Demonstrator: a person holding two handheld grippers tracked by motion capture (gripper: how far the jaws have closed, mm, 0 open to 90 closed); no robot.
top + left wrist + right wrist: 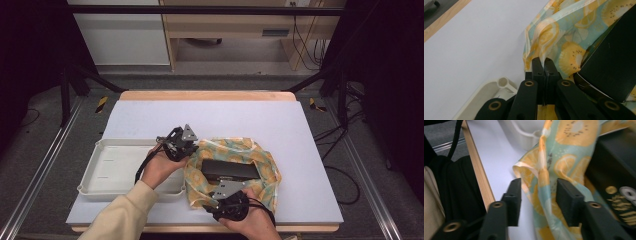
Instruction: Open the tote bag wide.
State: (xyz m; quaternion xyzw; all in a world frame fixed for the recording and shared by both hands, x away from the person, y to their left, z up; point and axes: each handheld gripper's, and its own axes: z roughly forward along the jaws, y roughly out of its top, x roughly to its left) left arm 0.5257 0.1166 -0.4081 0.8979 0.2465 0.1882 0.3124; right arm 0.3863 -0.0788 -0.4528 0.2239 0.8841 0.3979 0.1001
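A fruit-print cloth (235, 170) lies bunched toward the near right part of the tabletop (250, 120), wrapped loosely around a black box (230, 170) that rests in its middle. A white tray (107, 167) sits at the near left of the tabletop, its right end just beside the cloth.

The left gripper (192, 149) reaches in from above the tray's right end to the cloth's left edge. In the left gripper view its jaws are pressed together with a fold of the cloth (544, 37) pinched at their tips, and the box (614, 60) shows dark just to the right, with a corner of the tray (504, 82) below left.

The right gripper (212, 196) is at the cloth's near edge, close to the tabletop's front edge. In the right gripper view its jaws stand partly apart, with a ridge of the cloth (541, 182) rising between them; the pads do not press on it. The box (616, 170) lies beyond the right jaw, and the tabletop's wooden front edge (477, 172) runs along the left.
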